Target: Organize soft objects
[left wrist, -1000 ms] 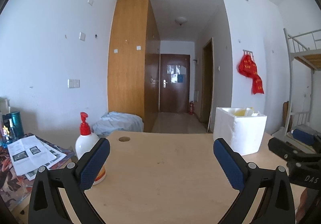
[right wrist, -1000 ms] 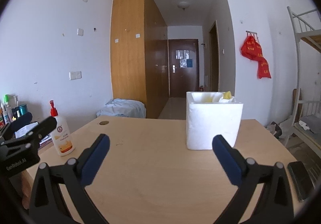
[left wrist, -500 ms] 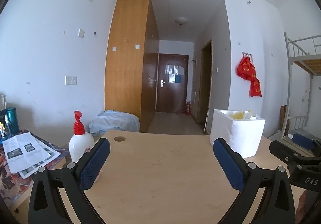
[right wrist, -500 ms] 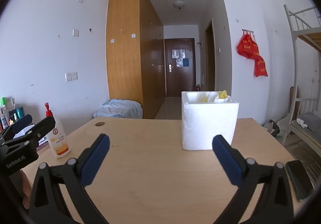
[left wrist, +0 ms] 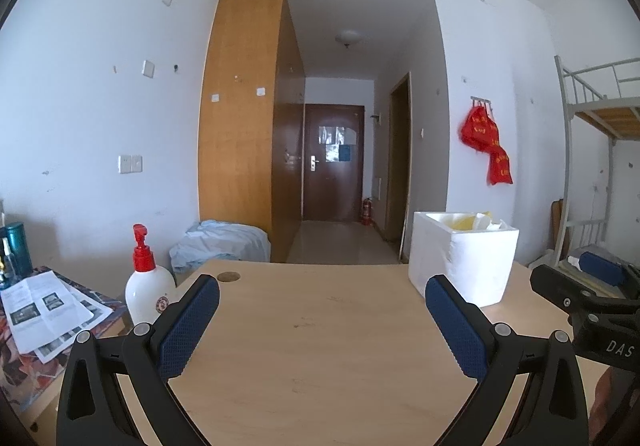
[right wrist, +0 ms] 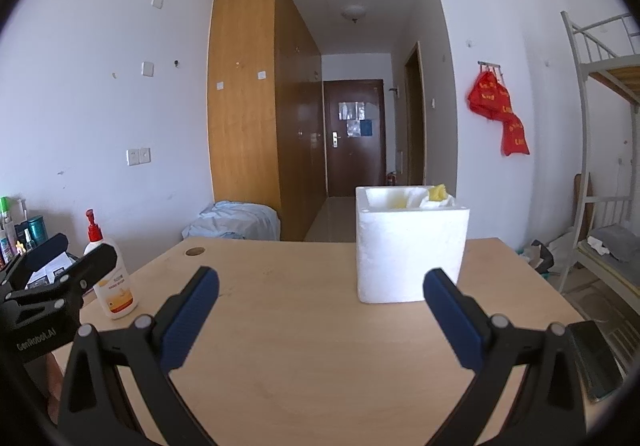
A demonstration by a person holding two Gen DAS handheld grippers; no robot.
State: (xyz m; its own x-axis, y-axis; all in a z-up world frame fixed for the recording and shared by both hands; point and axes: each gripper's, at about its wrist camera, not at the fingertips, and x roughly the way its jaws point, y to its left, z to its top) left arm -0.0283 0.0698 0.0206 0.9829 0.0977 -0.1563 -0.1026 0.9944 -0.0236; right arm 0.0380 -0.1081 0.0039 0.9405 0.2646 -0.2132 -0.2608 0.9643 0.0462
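While both grippers — left gripper (left wrist: 322, 320), right gripper (right wrist: 320, 316) — hover spread and empty over the worktop (left wrist: 320, 334), yellow-white soft things (right wrist: 434, 195) sit gathered in the foam box (right wrist: 408, 246).

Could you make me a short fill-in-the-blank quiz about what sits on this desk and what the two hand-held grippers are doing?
1. The pump bottle has a ____ pump top.
2. The yellow soft things sit inside a white ____ box.
3. Both the left hand-held gripper and the right hand-held gripper are ____, holding nothing.
4. The box stands on a wooden ____.

Missing words: red; foam; open; desk
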